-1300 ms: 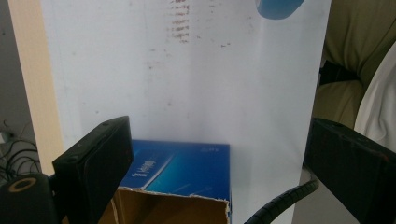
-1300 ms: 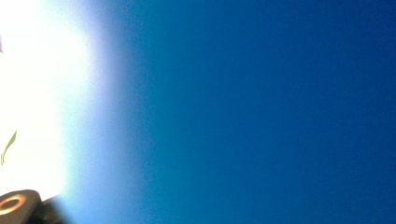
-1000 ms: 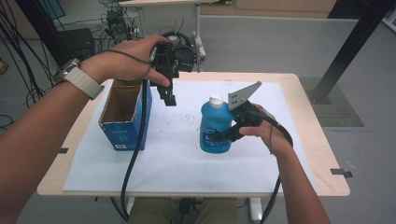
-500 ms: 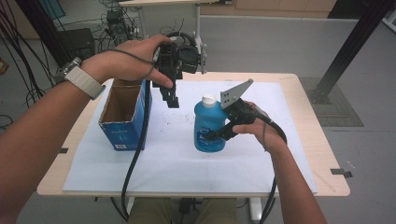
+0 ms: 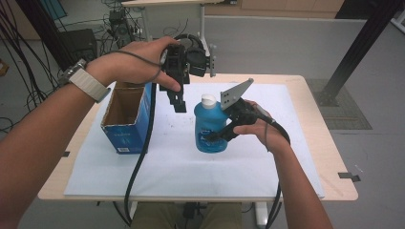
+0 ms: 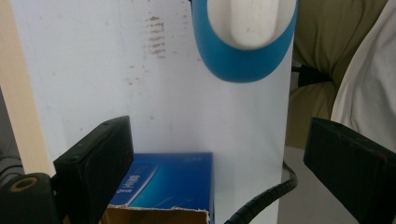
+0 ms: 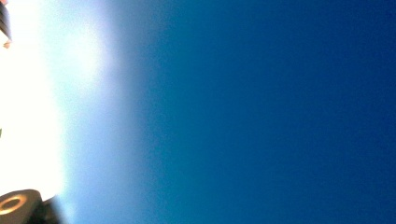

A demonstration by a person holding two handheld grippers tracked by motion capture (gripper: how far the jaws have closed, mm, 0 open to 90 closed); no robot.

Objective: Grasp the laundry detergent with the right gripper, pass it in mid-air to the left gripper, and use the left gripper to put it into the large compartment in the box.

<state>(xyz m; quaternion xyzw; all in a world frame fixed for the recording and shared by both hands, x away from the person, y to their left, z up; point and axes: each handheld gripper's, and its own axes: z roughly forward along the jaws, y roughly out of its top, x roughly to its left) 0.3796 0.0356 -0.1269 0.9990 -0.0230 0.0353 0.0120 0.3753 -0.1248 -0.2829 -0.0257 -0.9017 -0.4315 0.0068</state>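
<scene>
Since its plastic looks smooth and it is probably liquid-filled, the blue bottle [image 5: 210,129] likely handles heavy, rigid and slippery; mid-body is the best hold. Right gripper [image 5: 220,135] clamps its side there; left gripper [image 5: 179,102] hangs spread, empty, above. Bottle upright on the white sheet [image 5: 191,167], white cap [image 5: 208,99], right of the cardboard box [image 5: 126,129].

An open blue cardboard box [image 5: 126,119] stands on a white sheet [image 5: 181,167] — table [image 5: 329,157] beneath.
</scene>
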